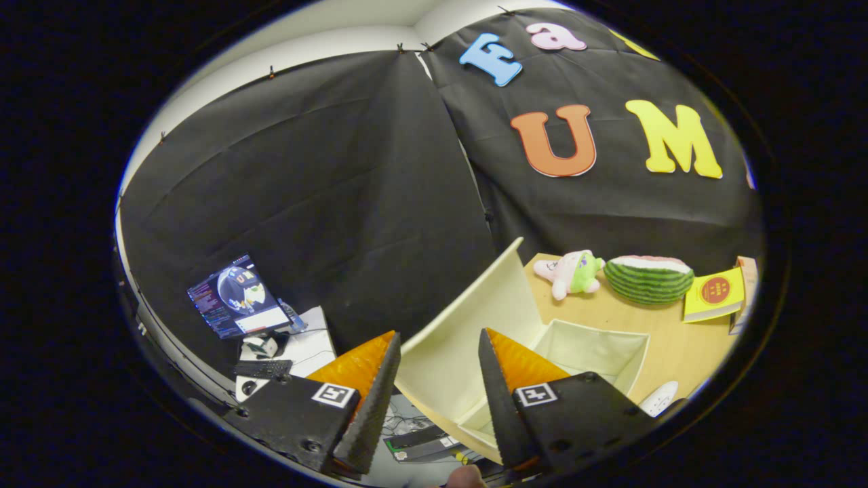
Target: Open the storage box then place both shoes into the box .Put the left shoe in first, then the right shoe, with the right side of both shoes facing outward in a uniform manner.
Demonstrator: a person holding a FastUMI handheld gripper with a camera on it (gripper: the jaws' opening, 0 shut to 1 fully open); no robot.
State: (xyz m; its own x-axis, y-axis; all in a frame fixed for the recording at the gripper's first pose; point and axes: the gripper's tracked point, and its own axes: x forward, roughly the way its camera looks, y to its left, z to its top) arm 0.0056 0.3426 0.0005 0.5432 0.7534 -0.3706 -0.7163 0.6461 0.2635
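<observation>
Wooden table [671, 339], storage box [597, 349] lid [468, 325] raised, tool [437, 352] fingers apart

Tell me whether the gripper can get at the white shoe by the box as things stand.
Probably yes. The gripper is open with the raised lid between its fingers, gripping nothing. The white shoe lies on the table beside the open box, nothing covering it.

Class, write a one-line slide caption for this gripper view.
Open gripper at the raised lid of the opened storage box, a shoe beside it on the table.
</observation>
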